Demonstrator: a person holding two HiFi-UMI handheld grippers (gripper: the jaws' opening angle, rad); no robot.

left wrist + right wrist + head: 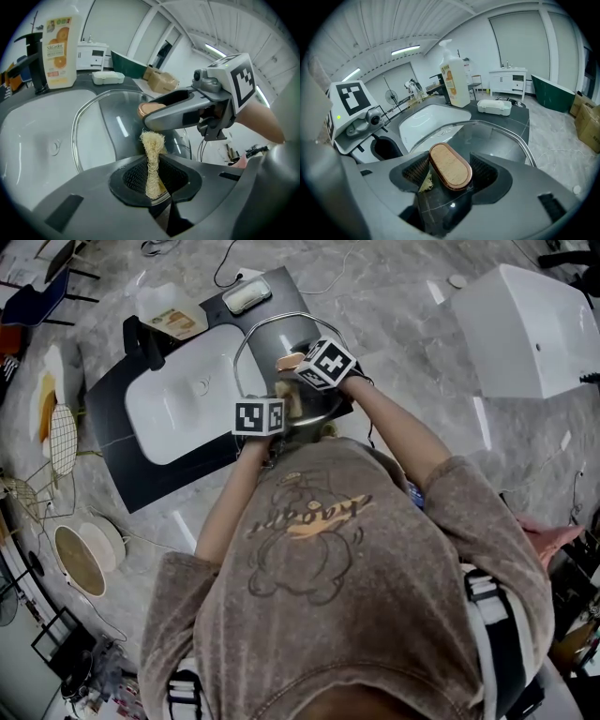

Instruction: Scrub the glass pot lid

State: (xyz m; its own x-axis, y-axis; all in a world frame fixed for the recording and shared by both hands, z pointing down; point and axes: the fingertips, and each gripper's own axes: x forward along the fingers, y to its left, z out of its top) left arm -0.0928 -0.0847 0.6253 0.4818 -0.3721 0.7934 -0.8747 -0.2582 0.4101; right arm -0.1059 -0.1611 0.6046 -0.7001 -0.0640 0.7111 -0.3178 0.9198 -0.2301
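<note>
Holding the glass lid (pixel 501 140) by its knob (pixel 449 165): right tool (pixel 448 174); left tool (pixel 154 180) pinches a loofah (pixel 152 150).

Warehouse-like studio rather than a home: a lone white sink (pixel 178 404) in a dark tabletop (pixel 112 451), marble floor (pixel 394 306), cardboard boxes (pixel 161 80), ceiling strip lights (pixel 405 50).

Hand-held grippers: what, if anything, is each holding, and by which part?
The left hand-held gripper pinches a loofah by its lower end; the right hand-held gripper grips the glass lid by its wooden knob.
</note>
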